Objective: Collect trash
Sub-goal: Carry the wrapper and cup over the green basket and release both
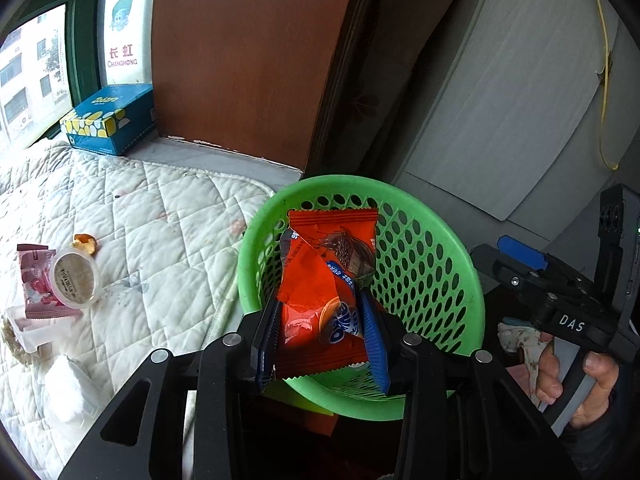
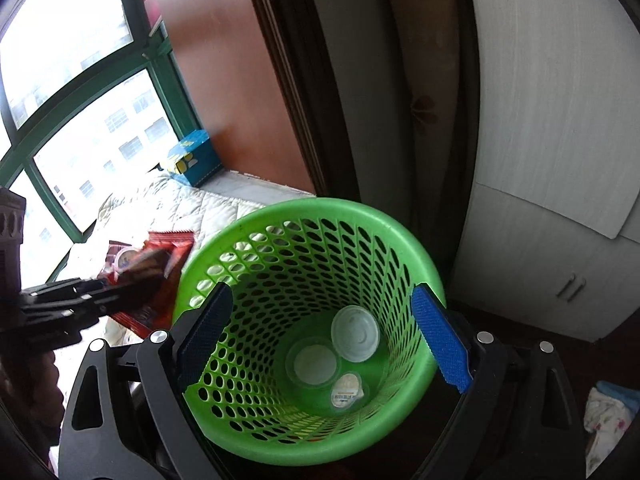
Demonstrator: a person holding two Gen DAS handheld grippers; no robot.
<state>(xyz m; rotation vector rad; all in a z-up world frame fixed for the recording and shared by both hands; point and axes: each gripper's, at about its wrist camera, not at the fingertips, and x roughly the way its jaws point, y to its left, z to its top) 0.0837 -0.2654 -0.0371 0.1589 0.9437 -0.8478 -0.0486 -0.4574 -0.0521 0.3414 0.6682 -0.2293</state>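
Quilted mattress (image 1: 140, 216), green basket (image 1: 424, 240), window (image 2: 60, 80)

Left black two-finger gripper (image 1: 322, 336) clamped, blue-padded fingers nearly together. Right black two-finger gripper (image 2: 324, 340) spread wide. Bare hand (image 1: 576, 384) wraps right handle.

A glossy orange foil wrapper (image 1: 320, 280), creased and printed, is seen against a green plastic basket (image 1: 420, 272) of smooth, perforated moulding. Matt black plastic is shown on the left gripper (image 1: 320, 344), with ribbed blue pads on its fingers (image 1: 374, 340) and bright metal pins at the joints. The same textured blue padding is shown on the right gripper (image 2: 324, 336). A quilted white cloth mattress (image 1: 160, 232) is stitched in diamonds. A polished brown wood panel (image 1: 248, 52) is seen behind a printed cardboard tissue box (image 1: 108, 120).
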